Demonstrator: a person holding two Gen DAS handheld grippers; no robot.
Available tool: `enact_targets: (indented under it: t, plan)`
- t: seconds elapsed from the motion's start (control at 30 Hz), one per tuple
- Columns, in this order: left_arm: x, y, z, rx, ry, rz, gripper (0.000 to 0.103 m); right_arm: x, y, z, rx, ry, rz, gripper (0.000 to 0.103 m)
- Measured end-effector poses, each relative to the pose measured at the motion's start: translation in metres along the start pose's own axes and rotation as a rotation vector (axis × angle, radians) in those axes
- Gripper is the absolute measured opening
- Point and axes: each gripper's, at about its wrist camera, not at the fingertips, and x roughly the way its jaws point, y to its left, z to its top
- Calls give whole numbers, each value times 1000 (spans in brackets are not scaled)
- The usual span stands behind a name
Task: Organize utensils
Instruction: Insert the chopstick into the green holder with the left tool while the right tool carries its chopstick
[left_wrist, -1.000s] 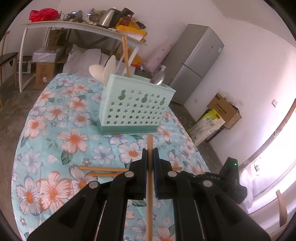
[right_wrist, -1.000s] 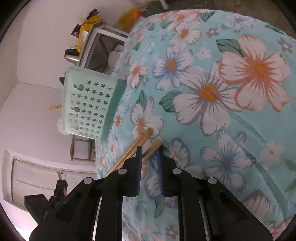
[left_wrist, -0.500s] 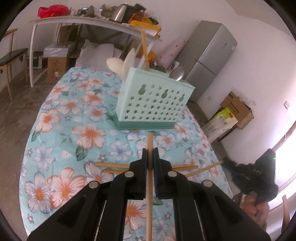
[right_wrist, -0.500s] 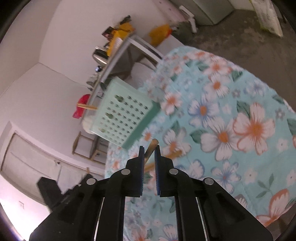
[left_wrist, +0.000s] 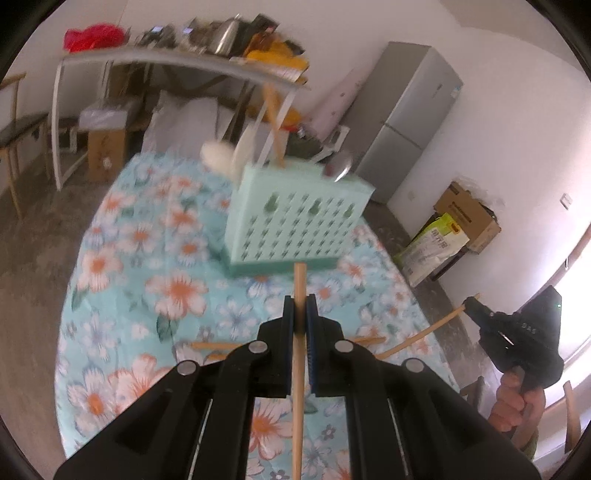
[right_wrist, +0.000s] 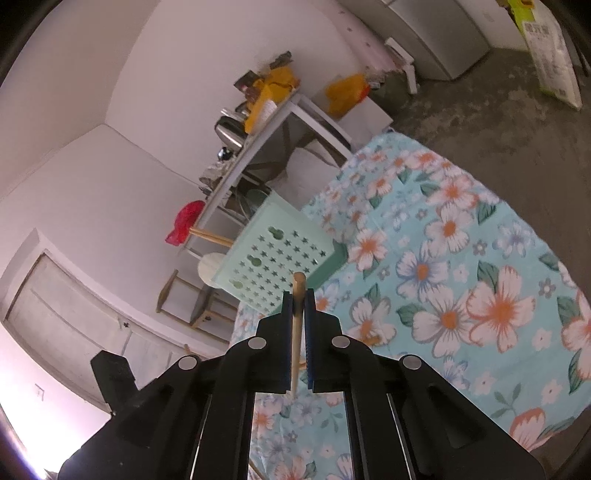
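Note:
A mint green utensil holder (left_wrist: 295, 218) with star holes stands on the floral tablecloth (left_wrist: 147, 266); it holds white spoons (left_wrist: 221, 158), a chopstick (left_wrist: 275, 129) and a metal spoon (left_wrist: 341, 168). My left gripper (left_wrist: 300, 306) is shut on a wooden chopstick (left_wrist: 298, 369), its tip pointing at the holder. My right gripper (right_wrist: 299, 302) is shut on another wooden chopstick (right_wrist: 296, 332), lifted above the table; it also shows in the left wrist view (left_wrist: 476, 306) at the right. The holder appears in the right wrist view (right_wrist: 280, 258).
More chopsticks (left_wrist: 214, 346) lie on the cloth just past my left fingers. A cluttered shelf table (left_wrist: 184, 62), a grey fridge (left_wrist: 406, 114) and cardboard boxes (left_wrist: 465, 218) stand beyond the table.
My right gripper closed on a chopstick and lifted it off the cloth, up and away from the table. My left gripper rose with its chopstick, still facing the holder.

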Motion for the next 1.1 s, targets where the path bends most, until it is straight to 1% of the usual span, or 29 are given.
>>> enact_targets:
  t: [0.1, 0.27, 0.37, 0.4, 0.5, 0.63, 0.67, 0.8, 0.83, 0.97, 1.1]
  plan:
    - [-14, -11, 20, 36, -54, -19, 5, -7, 3, 10, -20, -28, 8, 4]
    - [-36, -31, 71, 102, -201, -52, 5, -15, 7, 28, -43, -68, 13, 4]
    - [-46, -43, 105, 122, -313, -78, 5, -20, 9, 35, -47, -89, 16, 4]
    - [-48, -46, 113, 130, -343, -77, 5, -21, 9, 36, -47, -94, 17, 4]
    - [-48, -57, 147, 137, -475, -59, 5, -22, 7, 38, -42, -99, 16, 4]
    - [-37, -66, 179, 137, -599, -27, 5, -19, 6, 37, -36, -95, 10, 4]
    - [-31, -68, 188, 135, -619, -17, 5, -19, 4, 37, -33, -94, 9, 4]
    - [-1, -69, 206, 133, -644, 25, 5, -17, 1, 37, -16, -89, 6, 4]
    - [13, -68, 208, 133, -642, 43, 5, -16, 0, 38, -13, -88, 3, 4]
    - [49, -63, 208, 121, -629, 85, 6, -13, -3, 38, -5, -83, -4, 4]
    - [71, -54, 205, 110, -629, 118, 5, -13, -5, 37, 1, -80, -6, 4]
